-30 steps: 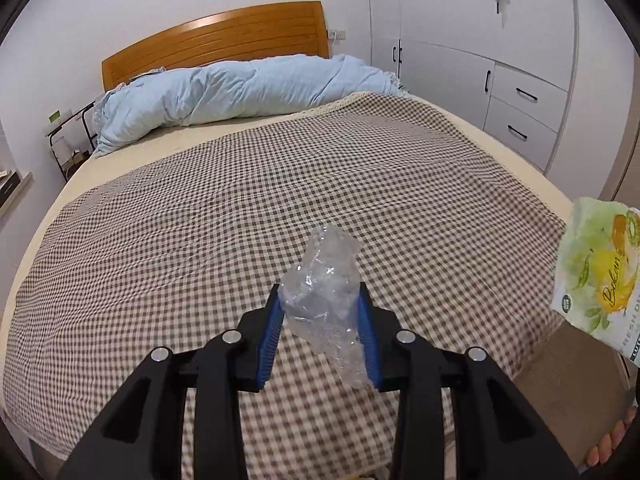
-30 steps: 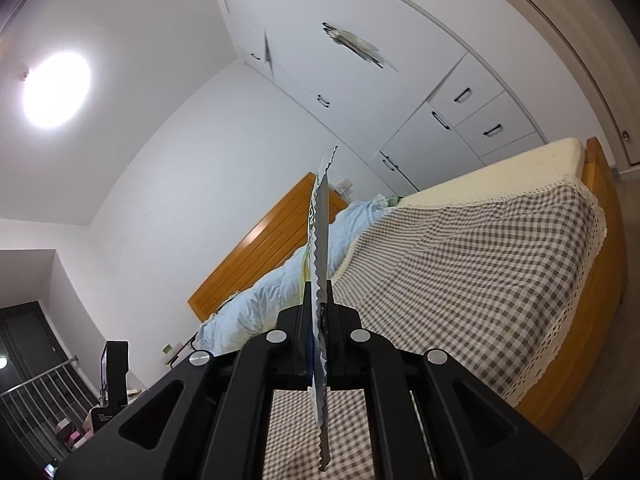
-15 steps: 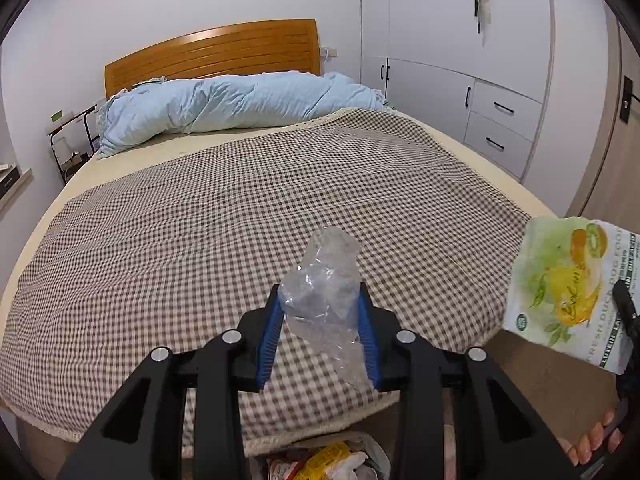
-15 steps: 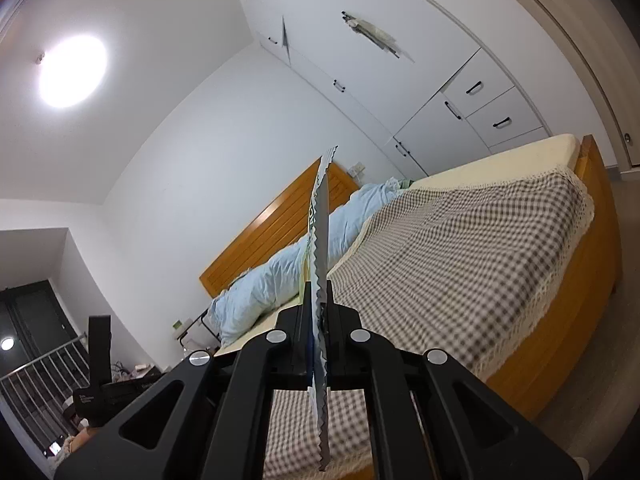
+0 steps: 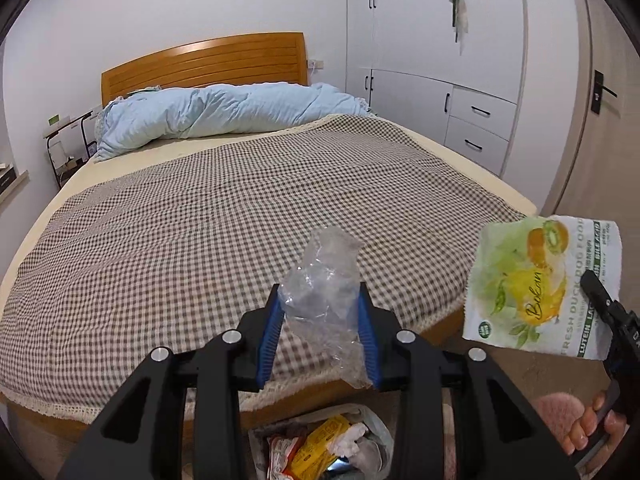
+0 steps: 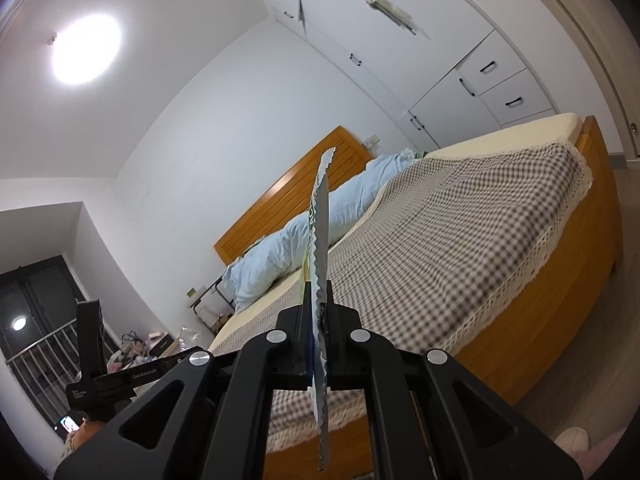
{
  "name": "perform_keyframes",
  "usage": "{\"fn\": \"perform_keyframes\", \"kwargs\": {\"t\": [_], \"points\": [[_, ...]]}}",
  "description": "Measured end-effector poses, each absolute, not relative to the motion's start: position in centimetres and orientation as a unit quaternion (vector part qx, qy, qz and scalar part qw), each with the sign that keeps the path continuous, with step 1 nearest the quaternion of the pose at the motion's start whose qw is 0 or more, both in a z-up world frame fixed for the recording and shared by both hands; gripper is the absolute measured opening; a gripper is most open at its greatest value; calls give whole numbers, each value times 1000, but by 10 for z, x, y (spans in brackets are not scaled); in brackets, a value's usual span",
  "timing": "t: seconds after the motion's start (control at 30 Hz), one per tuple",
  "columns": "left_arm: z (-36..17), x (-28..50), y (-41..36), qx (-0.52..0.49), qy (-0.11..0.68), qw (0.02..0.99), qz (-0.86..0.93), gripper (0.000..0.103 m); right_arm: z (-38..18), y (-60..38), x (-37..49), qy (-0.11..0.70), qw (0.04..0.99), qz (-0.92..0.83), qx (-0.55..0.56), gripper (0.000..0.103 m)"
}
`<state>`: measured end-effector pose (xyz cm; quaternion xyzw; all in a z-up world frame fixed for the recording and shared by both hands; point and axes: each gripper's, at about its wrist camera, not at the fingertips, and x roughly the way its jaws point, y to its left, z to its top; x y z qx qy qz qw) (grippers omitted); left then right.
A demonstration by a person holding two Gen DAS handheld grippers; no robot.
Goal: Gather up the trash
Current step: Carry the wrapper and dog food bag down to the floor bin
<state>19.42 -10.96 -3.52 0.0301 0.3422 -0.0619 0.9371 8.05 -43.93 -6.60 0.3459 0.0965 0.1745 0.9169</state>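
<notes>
Trash, two pieces in hand, more in one bin; listed largest to smallest.

Bed [image 5: 240,216]: one, wooden headboard, brown-and-cream checked cover with a lace edge.
Wardrobe [image 5: 440,80]: one white wall unit, right of bed; two drawers with black handles visible.
Duvet [image 5: 224,110]: one, pale blue, rolled along the head end.
Bedside rack [image 5: 68,148]: one, black frame, left of headboard.
Trash bin [image 5: 320,444]: one, lined with a white bag, on the floor at the foot of the bed, directly under the left gripper; holds several wrappers, one yellow-orange, and crumpled white paper. Exact count not readable.
Dog food pouch [image 5: 544,288]: one, flat, white and green with fruit print, lettering "FRESH DUCK DOG FOOD"; held in the air right of the bed's foot corner. Seen edge-on, zigzag border, in the right wrist view [image 6: 320,320].
Clear plastic wrap [image 5: 324,296]: one crumpled piece, held in the air above the bin.
Left gripper [image 5: 320,328]: one, black with two blue pads, part-way closed, pads pressing on the clear plastic wrap from both sides.
Right gripper [image 6: 318,320]: one, black, clamped tight on the dog food pouch.
Hand [image 5: 588,428]: one, lower right, fingers round the right gripper's handle.
</notes>
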Motion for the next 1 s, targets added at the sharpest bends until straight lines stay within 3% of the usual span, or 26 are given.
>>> {"fn": "perform_keyframes", "kwargs": {"t": [1.0], "points": [[-89,79,-77,29,342,935,-84,33,-106,-403,34,194,894,249,319,3]]}}
